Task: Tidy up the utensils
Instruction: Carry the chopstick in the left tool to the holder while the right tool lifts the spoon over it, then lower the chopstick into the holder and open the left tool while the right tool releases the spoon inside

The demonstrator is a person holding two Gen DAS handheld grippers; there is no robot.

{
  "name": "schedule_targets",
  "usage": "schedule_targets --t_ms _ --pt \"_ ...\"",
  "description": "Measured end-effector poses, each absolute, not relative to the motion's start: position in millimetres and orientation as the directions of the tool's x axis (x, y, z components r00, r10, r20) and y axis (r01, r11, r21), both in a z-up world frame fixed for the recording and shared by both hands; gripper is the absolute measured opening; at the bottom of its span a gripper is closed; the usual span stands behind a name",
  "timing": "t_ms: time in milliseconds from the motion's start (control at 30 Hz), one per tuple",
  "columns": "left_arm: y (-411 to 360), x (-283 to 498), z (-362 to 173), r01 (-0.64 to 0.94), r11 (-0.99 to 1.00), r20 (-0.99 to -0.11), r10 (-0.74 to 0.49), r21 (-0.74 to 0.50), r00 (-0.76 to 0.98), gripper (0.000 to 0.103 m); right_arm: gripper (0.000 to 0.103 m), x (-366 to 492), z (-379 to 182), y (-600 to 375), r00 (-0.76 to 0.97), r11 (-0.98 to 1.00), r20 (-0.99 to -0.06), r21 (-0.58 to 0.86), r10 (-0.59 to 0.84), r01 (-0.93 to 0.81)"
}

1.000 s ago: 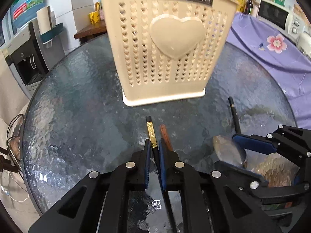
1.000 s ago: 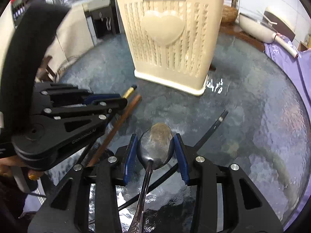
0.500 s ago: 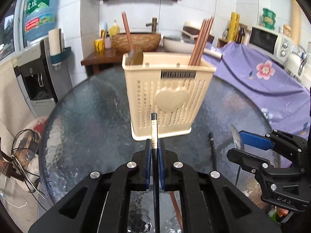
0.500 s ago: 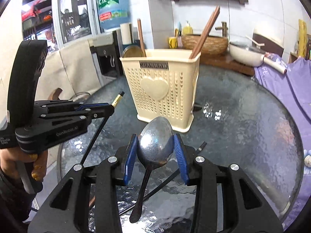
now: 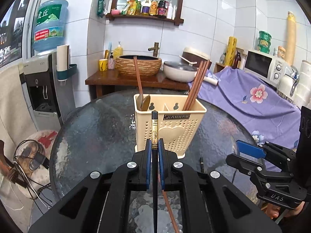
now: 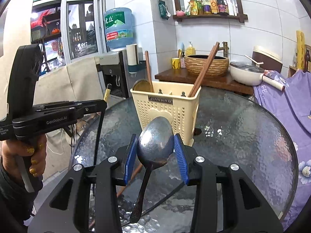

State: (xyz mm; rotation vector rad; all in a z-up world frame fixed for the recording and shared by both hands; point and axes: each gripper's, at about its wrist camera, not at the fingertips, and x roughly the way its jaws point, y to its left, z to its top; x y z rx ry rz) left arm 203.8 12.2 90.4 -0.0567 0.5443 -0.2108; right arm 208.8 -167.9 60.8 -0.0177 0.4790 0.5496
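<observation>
My left gripper [image 5: 155,142] is shut on a black chopstick [image 5: 155,128] with a gold band, held clear above the glass table. Its tip points at the cream utensil holder [image 5: 175,130]. That holder has brown chopsticks [image 5: 196,85] in its right compartment and a wooden spoon [image 5: 139,81] in its left. My right gripper [image 6: 156,137] is shut on the bowl of a metal spoon [image 6: 155,147], whose handle hangs down toward the camera. Each gripper shows in the other view: the right gripper [image 5: 245,155] and the left gripper [image 6: 103,104].
A brown chopstick [image 6: 130,180] and a black chopstick [image 6: 165,200] lie on the round glass table [image 6: 243,136] in front of the holder. A purple flowered cloth [image 5: 252,101] borders the table's right side. A water dispenser [image 5: 42,89] stands at the left. A person's hand [image 6: 31,155] grips the left handle.
Both grippers have risen off the table and tilted up, carrying the black chopstick and the spoon. The holder now looks smaller and lower, with its open top visible.
</observation>
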Motion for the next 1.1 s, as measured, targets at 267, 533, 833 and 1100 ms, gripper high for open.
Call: schedule_targets --t_ms 267,533,833,1100 --pt "15 207 108 0.201 0.972 -0.478 -0.234 -0.120 0.846 0.007 0.039 222 82 -162 0.772 0.856 -0.388 0.101 0.503 -0.507" --pt "17 214 154 0.227 0.967 -0.396 -0.256 -0.119 0.882 0.007 0.039 245 120 -161 0.809 0.870 -0.334 0.082 0.484 -0.486" --pt "13 236 229 0.290 0.945 -0.292 -0.322 -0.150 0.901 0.007 0.039 289 178 -168 0.844 0.889 -0.280 0.118 0.458 -0.443" --pt "1 260 254 0.267 0.956 -0.258 -0.290 -0.118 0.922 0.007 0.039 321 202 -151 0.918 0.934 -0.179 0.023 0.355 -0.357"
